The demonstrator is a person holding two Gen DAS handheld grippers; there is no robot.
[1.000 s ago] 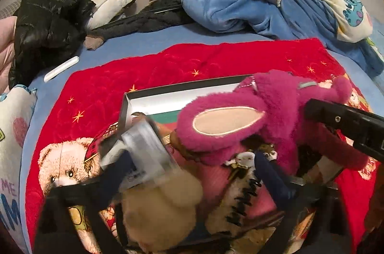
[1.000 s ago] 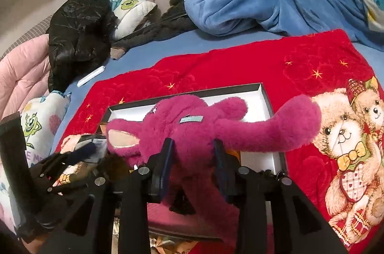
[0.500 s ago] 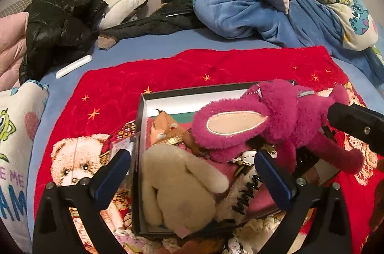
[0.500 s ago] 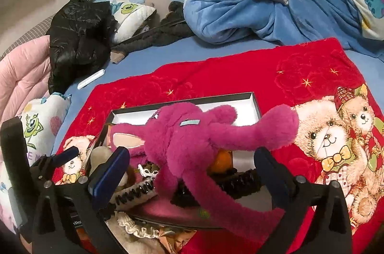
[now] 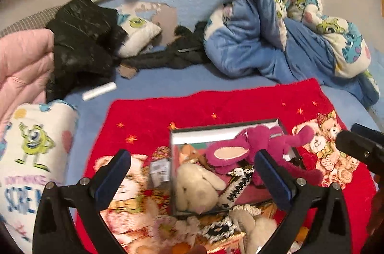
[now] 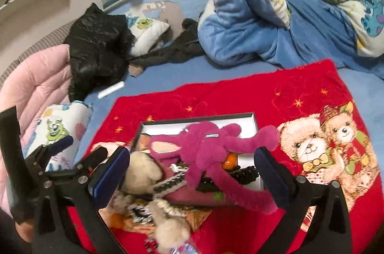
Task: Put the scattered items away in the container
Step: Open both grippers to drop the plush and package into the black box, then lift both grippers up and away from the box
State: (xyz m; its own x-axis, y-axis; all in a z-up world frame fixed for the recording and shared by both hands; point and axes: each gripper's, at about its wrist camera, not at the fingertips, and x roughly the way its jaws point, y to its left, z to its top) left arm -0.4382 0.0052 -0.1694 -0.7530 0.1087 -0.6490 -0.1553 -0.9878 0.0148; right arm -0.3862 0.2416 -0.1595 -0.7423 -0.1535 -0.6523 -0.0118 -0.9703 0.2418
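1. Magenta plush [image 6: 204, 146] draped across the box [image 6: 252, 116], head and ear toward the box's left side, one long limb over its right rim, another hanging past the near rim onto the red blanket [image 6: 264, 86]. Long axis roughly left-right across the box; too big to lie flat inside, so rides on top of the pile.
2. Under it in the box: cream plush [image 5: 196, 186] at the near-left corner, orange item [image 6: 229, 159] near the right wall, partly hidden.
3. Outside the box's near rim: fluffy cream item [image 6: 168, 227] and small clutter on the blanket, not yet in. Likely next picks.
4. Left hand-held gripper [image 5: 192, 179]: wide, holding nothing, hovering over the box's near-left side.
5. Right hand-held gripper [image 6: 192, 177]: wide, holding nothing, straddling the plush from above the near rim without touching.
6. Box sits mid-blanket on the bed, open side up for drop-in access.
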